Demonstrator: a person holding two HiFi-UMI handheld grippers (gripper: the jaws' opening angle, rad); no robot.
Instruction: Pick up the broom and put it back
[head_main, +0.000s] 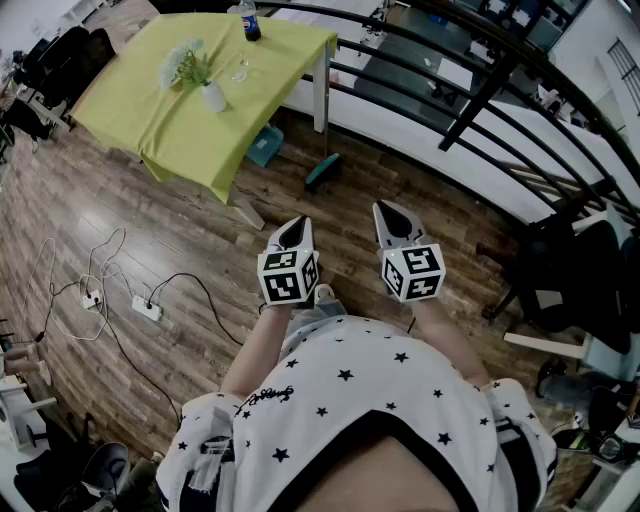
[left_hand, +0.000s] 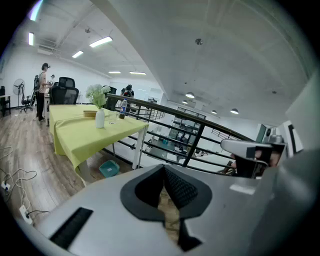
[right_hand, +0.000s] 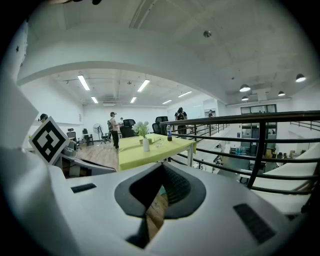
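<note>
The broom's teal head (head_main: 322, 172) rests on the wooden floor beside the black railing (head_main: 480, 100), past the table's white leg; its handle is hard to make out. Both grippers are held side by side in front of the person's body, pointing toward it from some way off. My left gripper (head_main: 297, 222) is shut with nothing in it, and its jaws (left_hand: 164, 167) meet at the tip. My right gripper (head_main: 385, 208) is also shut and empty, its dark pads (right_hand: 172, 185) closed together. In neither gripper view can I pick out the broom.
A table under a yellow-green cloth (head_main: 180, 110) carries a vase of flowers (head_main: 212, 95) and a bottle (head_main: 250, 20). A teal dustpan (head_main: 265, 145) lies under it. Cables and power strips (head_main: 147, 308) lie on the floor at left. Chairs (head_main: 560, 270) stand at right. People stand far off (left_hand: 42, 90).
</note>
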